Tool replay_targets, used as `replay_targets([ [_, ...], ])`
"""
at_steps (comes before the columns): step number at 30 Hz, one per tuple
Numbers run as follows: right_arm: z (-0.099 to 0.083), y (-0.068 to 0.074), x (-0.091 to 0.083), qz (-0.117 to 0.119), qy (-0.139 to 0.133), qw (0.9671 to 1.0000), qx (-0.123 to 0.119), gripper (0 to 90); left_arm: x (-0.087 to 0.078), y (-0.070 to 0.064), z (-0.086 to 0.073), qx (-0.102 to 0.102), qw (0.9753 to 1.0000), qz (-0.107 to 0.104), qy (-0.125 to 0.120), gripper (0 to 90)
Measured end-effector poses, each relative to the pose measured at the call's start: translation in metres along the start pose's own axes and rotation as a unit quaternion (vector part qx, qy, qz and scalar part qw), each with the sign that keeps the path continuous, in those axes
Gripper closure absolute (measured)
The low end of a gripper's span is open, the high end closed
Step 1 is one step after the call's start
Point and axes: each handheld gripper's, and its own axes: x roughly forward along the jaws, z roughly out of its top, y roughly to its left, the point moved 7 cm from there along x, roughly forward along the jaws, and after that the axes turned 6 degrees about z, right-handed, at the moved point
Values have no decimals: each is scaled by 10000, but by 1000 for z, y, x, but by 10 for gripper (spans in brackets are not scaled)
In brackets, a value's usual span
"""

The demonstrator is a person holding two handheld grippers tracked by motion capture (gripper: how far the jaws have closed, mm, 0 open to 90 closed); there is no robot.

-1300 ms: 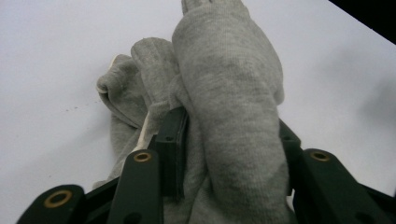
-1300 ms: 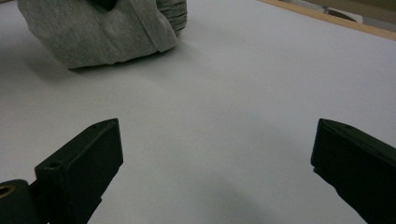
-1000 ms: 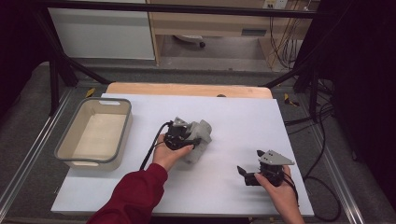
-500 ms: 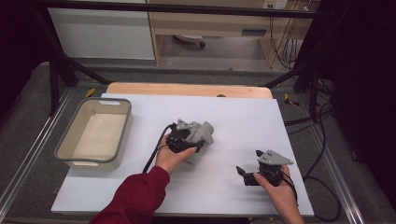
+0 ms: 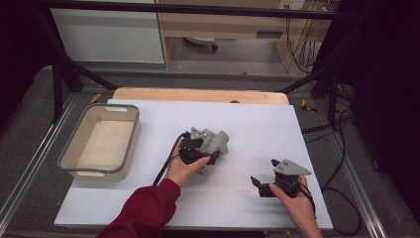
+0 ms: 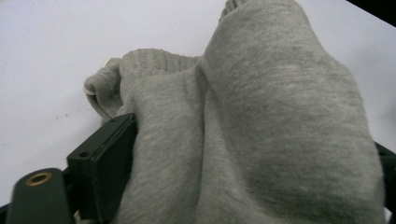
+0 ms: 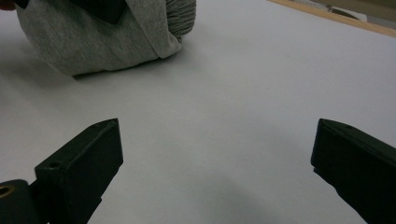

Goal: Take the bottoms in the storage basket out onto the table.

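With the left hand-held gripper [image 5: 205,148] pinching the bunched grey sweatshirt [image 6: 243,135] at mid-bench and the right hand-held gripper [image 5: 258,184] spread idle at near right, loose folds may slip free on lifting.

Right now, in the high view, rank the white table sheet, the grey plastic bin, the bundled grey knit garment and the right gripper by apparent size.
1. White table sheet, largest by far.
2. Grey plastic bin.
3. Bundled grey knit garment and right gripper: about alike. The left gripper and hand hide part of the garment, so no ranking between them.
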Motion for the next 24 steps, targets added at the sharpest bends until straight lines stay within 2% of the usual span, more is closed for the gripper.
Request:
replay_targets([
  [10, 0, 0, 0, 23, -19, 10000, 6, 26, -1, 2, 2, -138, 9999, -70, 14, 100],
  [18, 2, 2, -2, -7, -20, 10000, -46, 26, -15, 0, 6, -153, 9998, -63, -101, 99],
  [24, 2, 3, -3, -52, 0, 10000, -69, 26, -22, 2, 9, -255, 9995, -73, -160, 106],
])
